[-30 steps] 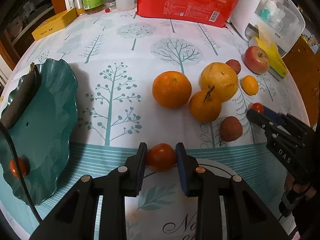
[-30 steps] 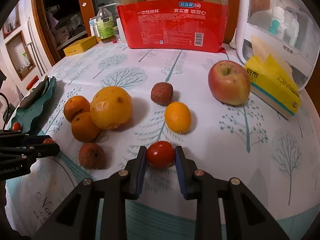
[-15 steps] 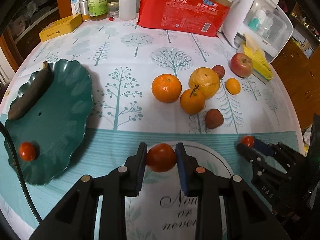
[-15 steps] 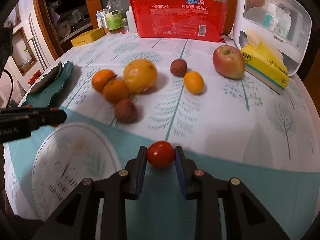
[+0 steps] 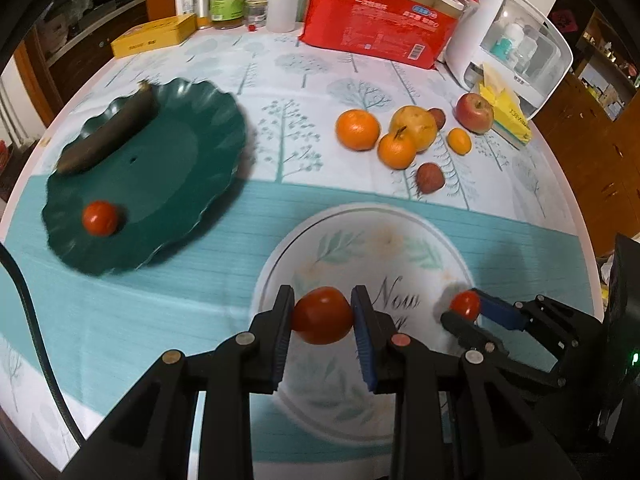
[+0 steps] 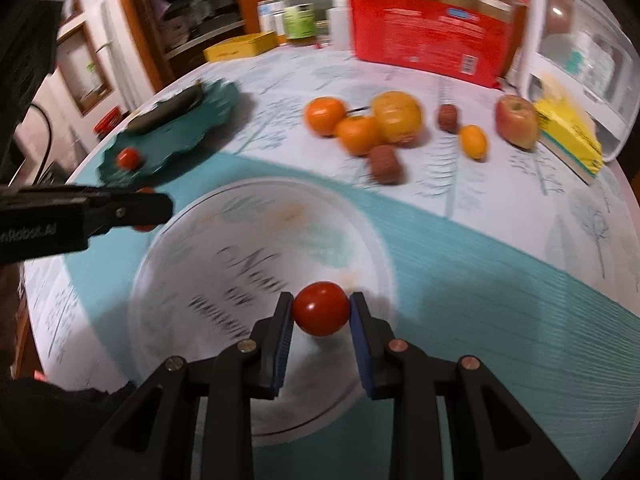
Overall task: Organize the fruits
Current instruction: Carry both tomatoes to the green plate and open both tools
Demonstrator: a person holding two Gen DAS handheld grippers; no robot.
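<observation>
Tomatoes sit pinched in both tongs: the left tongs (image 5: 323, 316) are clamped on a red tomato (image 5: 322, 315), their blue pads pressed against its two sides, and the right tongs (image 6: 321, 315) grip a second tomato (image 6: 321, 314) the same way. Both are held above the surface (image 5: 280, 208), over a round white medallion with dark lettering printed on the teal band of the cloth. In the left wrist view the right tongs show at the lower right with their small tomato at the tips. A dark green scalloped plate (image 5: 188, 160) lies to the left of the medallion; on it rest a third tomato (image 5: 100, 218) near the front rim and a dark, elongated fruit (image 5: 108, 134) along the far rim, the two well apart. Farther back on the tree-patterned cloth is a loose cluster: two oranges (image 5: 357, 129), one just in front of the other, a larger yellow-orange citrus (image 5: 414, 127) touching the nearer one, a small orange fruit (image 5: 459, 141), two brownish-red round fruits, one at (image 5: 430, 178), and a red apple (image 5: 475, 113) just beside a yellow tissue pack (image 5: 508, 118). A red package of paper cups (image 5: 376, 38) stands at the far edge.
</observation>
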